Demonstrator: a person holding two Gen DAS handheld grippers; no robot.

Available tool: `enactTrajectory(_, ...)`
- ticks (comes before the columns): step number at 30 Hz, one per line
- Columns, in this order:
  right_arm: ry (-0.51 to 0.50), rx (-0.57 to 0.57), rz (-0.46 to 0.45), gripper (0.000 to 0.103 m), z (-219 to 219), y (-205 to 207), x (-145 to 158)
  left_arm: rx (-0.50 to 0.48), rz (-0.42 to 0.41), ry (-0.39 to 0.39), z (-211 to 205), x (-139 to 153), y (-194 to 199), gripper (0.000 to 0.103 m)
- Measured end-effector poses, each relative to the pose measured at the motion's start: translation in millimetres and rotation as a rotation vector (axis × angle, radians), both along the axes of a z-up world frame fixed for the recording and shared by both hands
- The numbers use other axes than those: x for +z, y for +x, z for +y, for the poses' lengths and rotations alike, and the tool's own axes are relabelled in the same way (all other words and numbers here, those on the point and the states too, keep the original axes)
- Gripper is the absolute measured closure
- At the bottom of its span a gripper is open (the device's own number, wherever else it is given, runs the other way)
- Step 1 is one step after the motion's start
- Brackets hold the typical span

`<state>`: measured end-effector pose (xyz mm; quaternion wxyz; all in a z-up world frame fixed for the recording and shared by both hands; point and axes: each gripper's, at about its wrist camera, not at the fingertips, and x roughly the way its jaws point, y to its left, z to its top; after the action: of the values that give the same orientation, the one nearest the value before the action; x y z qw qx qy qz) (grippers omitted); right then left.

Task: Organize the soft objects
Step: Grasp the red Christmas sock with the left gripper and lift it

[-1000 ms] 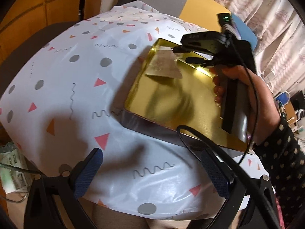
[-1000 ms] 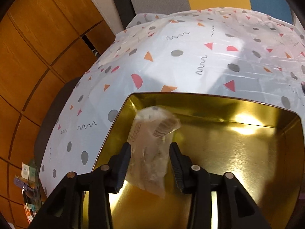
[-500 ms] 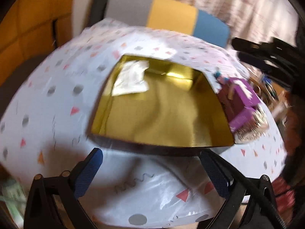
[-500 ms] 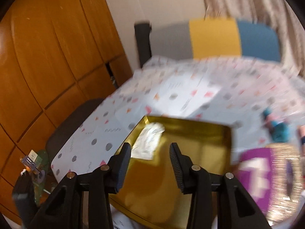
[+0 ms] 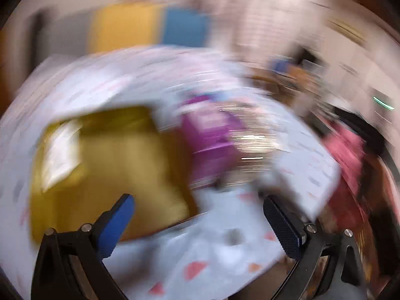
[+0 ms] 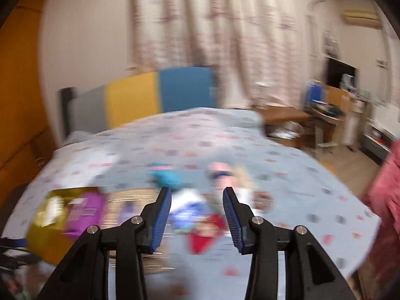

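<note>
**Q:** Two sets of fingers, what state are they in?

**A:** The right gripper [image 6: 197,197] has its blue-padded fingers [image 6: 162,215] partly apart with nothing between them, held above the surface. The left gripper [image 5: 197,212] has its fingers [image 5: 117,222] spread wide, also empty, over the patterned cloth [image 5: 220,250].

**Q:** What lies just beyond the right pair?

**A:** A blurred heap of soft things on the cloth: a red-and-white packet [image 6: 205,232] nearest, a blue-and-white one [image 6: 186,207] beside it, a turquoise item [image 6: 166,177] and a pale pink one [image 6: 222,175] farther back. What each one is cannot be told through the blur.

**Q:** And the gold tray?

**A:** The gold tray [image 5: 140,175] sits at the left of the left wrist view, with a pale clear packet [image 5: 61,152] lying in its far left corner. Just beside the tray's right edge is a purple box [image 5: 210,140] next to something glittery [image 5: 252,150].

**Q:** Farther out?

**A:** A grey, yellow and blue chair back [image 6: 155,95] stands behind the surface, with floral curtains [image 6: 212,20] beyond. A pink sleeve [image 6: 387,195] shows at the right edge.
</note>
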<state>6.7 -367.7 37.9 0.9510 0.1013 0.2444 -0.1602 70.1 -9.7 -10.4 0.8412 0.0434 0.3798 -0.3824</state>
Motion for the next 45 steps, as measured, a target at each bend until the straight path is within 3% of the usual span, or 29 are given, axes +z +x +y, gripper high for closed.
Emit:
enactTrajectory(1,0.039,-0.067,-0.006,0.06,-26,-6,-4,-0.093,-0.11,0.065,-20,6,-13,0.0)
enactTrajectory(2,0.07,-0.129,-0.009,0.06,-49,-11,-7,-0.127,-0.179,0.128,-32,6,-22,0.0)
enactTrajectory(4,0.135,-0.27,-0.009,0.06,-108,-24,-13,-0.223,-0.365,0.322,-63,0,-46,0.0)
enactTrajectory(5,0.143,-0.323,-0.016,0.06,-131,-32,-14,-0.25,-0.43,0.396,-75,-6,-52,0.0)
enactTrajectory(6,0.143,-0.374,-0.019,0.06,-151,-40,-15,-0.236,-0.441,0.448,-89,-10,-50,0.0)
enactTrajectory(7,0.138,-0.426,-0.013,0.06,-171,-48,-16,-0.218,-0.41,0.455,-98,-11,-42,0.0)
enactTrajectory(9,0.137,-0.465,0.021,0.06,-200,-56,-20,-0.2,-0.257,0.346,-122,-2,-23,0.0)
enactTrajectory(11,0.159,-0.433,0.053,0.06,-213,-58,-30,-0.157,-0.193,0.261,-152,9,-11,0.0)
enactTrajectory(13,0.196,-0.358,0.088,0.06,-213,-51,-44,-0.136,-0.174,0.238,-187,16,-7,0.0)
enactTrajectory(17,0.256,-0.236,0.132,0.06,-196,-34,-77,-0.094,-0.13,0.347,-280,6,7,0.0)
enactTrajectory(21,0.31,-0.191,0.133,0.06,-174,-26,-99,-0.076,-0.152,0.511,-355,-37,30,0.0)
enactTrajectory(24,0.348,-0.18,0.127,0.06,-172,-21,-110,-0.068,-0.119,0.553,-377,-60,42,0.0)
enactTrajectory(27,0.368,-0.18,0.121,0.06,-174,-27,-118,-0.049,-0.152,0.633,-400,-83,50,0.0)
enactTrajectory(29,0.376,-0.177,0.124,0.06,-176,-29,-123,-0.034,-0.134,0.664,-406,-95,56,0.006)
enactTrajectory(31,0.381,-0.171,0.128,0.06,-177,-31,-126,-0.011,-0.079,0.655,-411,-107,68,0.012)
enactTrajectory(34,0.387,-0.157,0.133,0.06,-177,-32,-131,0.022,-0.061,0.661,-412,-119,77,0.02)
enactTrajectory(37,0.388,-0.142,0.136,0.06,-176,-30,-135,0.057,-0.006,0.652,-408,-133,86,0.023)
enactTrajectory(41,0.378,-0.112,0.141,0.06,-172,-22,-139,0.135,0.083,0.533,-390,-140,95,0.024)
enactTrajectory(42,0.38,-0.107,0.141,0.06,-172,-20,-139,0.137,0.096,0.507,-387,-139,95,0.031)
enactTrajectory(45,0.392,-0.091,0.133,0.06,-171,-11,-141,0.13,0.141,0.423,-379,-137,92,0.069)
